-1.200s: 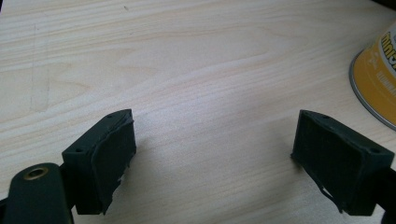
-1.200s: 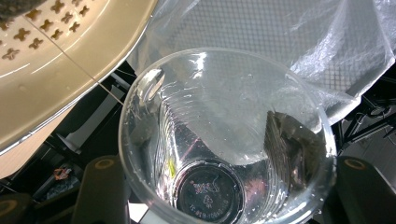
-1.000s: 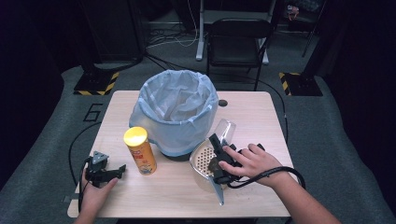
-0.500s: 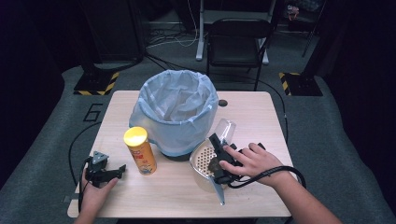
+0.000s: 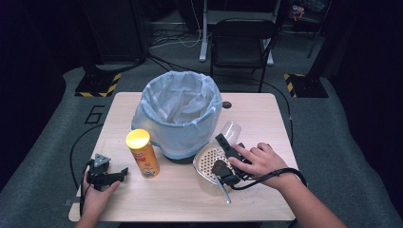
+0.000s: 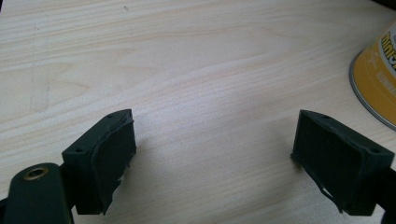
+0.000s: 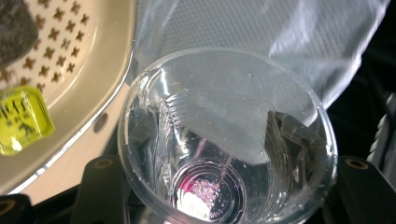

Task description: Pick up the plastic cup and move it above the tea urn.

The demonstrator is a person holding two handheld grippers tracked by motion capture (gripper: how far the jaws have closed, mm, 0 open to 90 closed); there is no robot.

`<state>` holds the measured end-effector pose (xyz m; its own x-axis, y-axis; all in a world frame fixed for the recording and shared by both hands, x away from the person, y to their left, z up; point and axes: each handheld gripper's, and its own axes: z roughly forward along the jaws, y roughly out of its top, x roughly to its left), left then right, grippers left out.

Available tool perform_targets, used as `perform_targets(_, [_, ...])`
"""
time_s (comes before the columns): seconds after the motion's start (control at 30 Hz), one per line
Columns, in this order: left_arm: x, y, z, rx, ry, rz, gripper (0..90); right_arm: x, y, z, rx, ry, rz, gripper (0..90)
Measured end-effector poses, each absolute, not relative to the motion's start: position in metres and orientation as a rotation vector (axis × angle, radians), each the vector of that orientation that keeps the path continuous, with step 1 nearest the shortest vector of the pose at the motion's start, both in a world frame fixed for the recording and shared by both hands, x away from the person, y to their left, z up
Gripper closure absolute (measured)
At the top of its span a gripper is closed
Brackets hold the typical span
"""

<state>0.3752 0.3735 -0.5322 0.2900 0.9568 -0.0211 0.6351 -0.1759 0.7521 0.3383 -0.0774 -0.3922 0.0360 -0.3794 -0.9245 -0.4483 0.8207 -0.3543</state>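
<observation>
Right gripper point(image 5: 228, 142) has the clear cup point(image 7: 228, 140) clamped between its jaws, held beside the lined bin point(image 5: 178, 111) and above the strainer point(image 5: 209, 164). Best to lift it clear of the rim before tipping. Left gripper point(image 5: 124, 171) rests open on the table point(image 5: 266, 118), near the can point(image 5: 142, 153).

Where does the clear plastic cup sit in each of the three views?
High view: the clear plastic cup lies right of centre, between the bag-lined bin and the right tongs.
Left gripper view: not in it; the yellow can is at the right edge.
Right gripper view: centre, mouth toward the camera, between the jaws.
Shared landmark: the perforated strainer, upper left in the right gripper view.
</observation>
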Motion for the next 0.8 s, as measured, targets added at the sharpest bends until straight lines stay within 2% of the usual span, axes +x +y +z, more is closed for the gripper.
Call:
perform_targets(0.13, [0.375, 0.374, -0.532, 1.9, 1.422, 0.623, 12.9, 0.342, -0.089, -0.383, -0.373, 1.692, 0.362, 38.3])
perform_targets(0.8, [0.375, 0.374, -0.532, 1.9, 1.423, 0.622, 13.0, 0.37, -0.141, -0.355, 0.385, 1.866, 1.412, 37.8])
